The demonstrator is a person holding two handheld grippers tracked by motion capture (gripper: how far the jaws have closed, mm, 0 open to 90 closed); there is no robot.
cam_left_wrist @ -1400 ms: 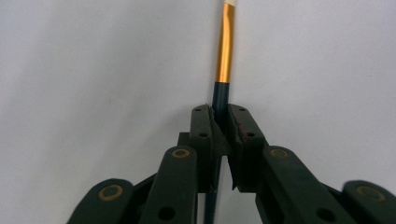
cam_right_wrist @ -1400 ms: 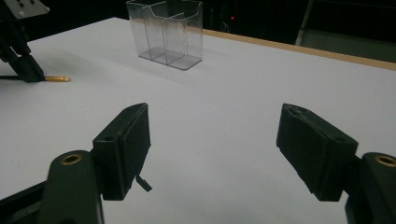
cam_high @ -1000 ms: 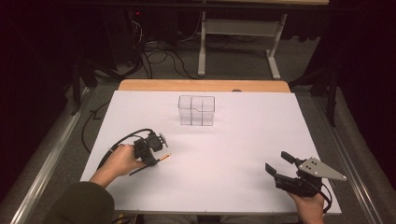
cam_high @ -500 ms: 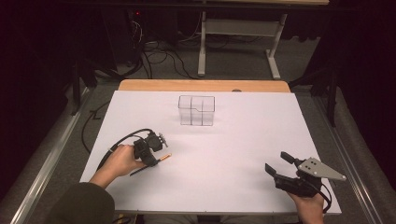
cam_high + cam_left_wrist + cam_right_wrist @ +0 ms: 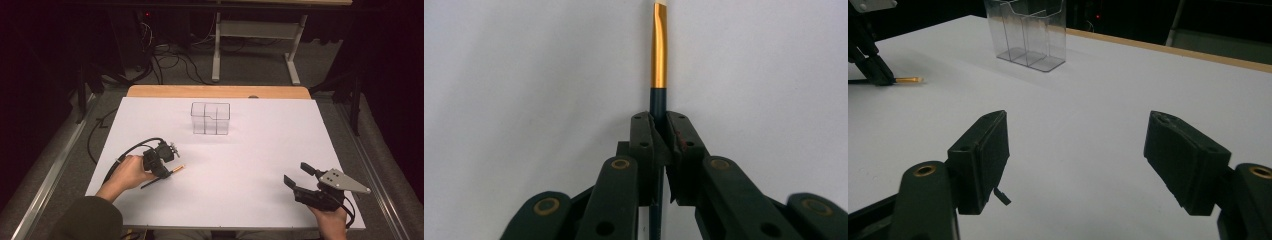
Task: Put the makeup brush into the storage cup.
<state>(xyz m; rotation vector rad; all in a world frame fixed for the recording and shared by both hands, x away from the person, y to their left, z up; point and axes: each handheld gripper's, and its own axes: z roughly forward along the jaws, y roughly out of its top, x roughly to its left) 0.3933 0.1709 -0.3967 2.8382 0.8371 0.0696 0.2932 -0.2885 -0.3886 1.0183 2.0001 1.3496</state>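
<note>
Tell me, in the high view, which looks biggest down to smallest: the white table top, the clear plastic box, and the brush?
1. White table top, biggest by far.
2. Clear plastic box with compartments.
3. Thin dark brush with a gold band, smallest, partly hidden in the left claw.

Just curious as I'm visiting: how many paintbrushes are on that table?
1. The paintbrush lies near the left side of the white table, clamped by its dark handle in the left tongs, gold ferrule pointing out. The clear organiser further back looks empty.
</note>
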